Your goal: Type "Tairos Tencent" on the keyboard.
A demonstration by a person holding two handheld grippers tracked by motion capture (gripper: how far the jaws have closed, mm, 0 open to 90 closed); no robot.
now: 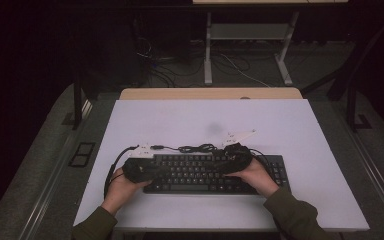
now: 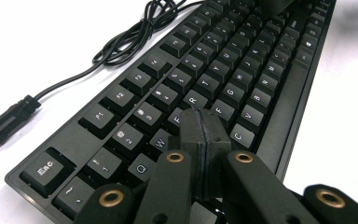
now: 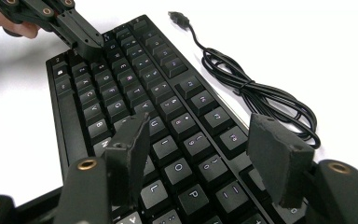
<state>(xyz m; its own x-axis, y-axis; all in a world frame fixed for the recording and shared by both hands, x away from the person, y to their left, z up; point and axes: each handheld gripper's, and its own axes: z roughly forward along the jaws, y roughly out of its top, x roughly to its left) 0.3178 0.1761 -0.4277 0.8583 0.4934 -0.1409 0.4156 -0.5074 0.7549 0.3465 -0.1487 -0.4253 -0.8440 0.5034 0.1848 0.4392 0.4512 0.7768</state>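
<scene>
Forearms: came in from the bottom edge of the high view, sleeves dark, one hand on each gripper.
Left gripper (image 2: 204,122): jaws pressed flat together, nothing between them; tip hovered over or rested on the left letter keys, near W, E and R, contact not clear.
Keyboard (image 1: 200,172): lay flat on the white table (image 1: 300,125), toward the near edge, under both grippers, long side across.
Cable (image 1: 192,148): bunched in loose loops just beyond the back edge of the keyboard, plug (image 2: 7,123) lying free on the table to the left.
Right gripper (image 3: 205,154): jaws stood apart, partly wide, holding nothing; hung over the right-hand keys around O, P and L.
Step in hand, as judged: pressing a key with the shut left tip while the right waited.
How to do it well: kept the shut tip centred on one key cap, came straight down, pressed lightly, lifted straight off.
Risk: a tilted tip could have caught two keys or slid the keyboard.
Right side advice: held clear of the keys, or steadied the keyboard edge.
</scene>
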